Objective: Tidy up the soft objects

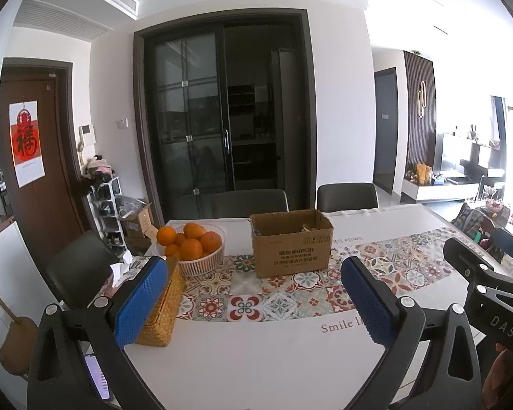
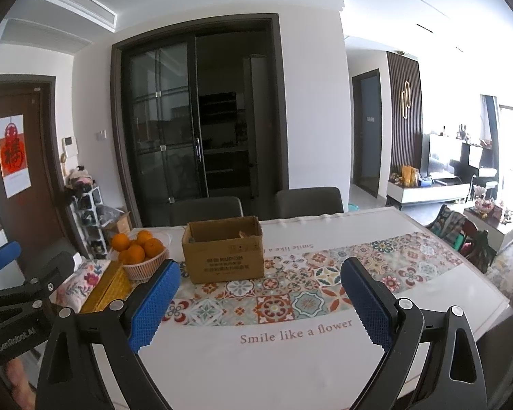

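Observation:
An open brown cardboard box (image 1: 292, 242) stands on the patterned runner in the middle of the white table (image 1: 256, 352); it also shows in the right wrist view (image 2: 224, 254). Something lies inside it, too hidden to name. My left gripper (image 1: 256, 304) is open and empty, held above the table's near part, well short of the box. My right gripper (image 2: 258, 307) is open and empty, also short of the box. The right gripper's body shows at the right edge of the left view (image 1: 489, 283). A floral soft pouch (image 2: 82, 282) lies on a woven yellow box (image 2: 107, 290) at the left.
A white basket of oranges (image 1: 195, 249) stands left of the cardboard box, beside the woven yellow box (image 1: 162, 307). Two dark chairs (image 1: 347, 196) stand behind the table, another chair (image 1: 78, 266) at its left end. A phone (image 1: 97, 376) lies near the front left.

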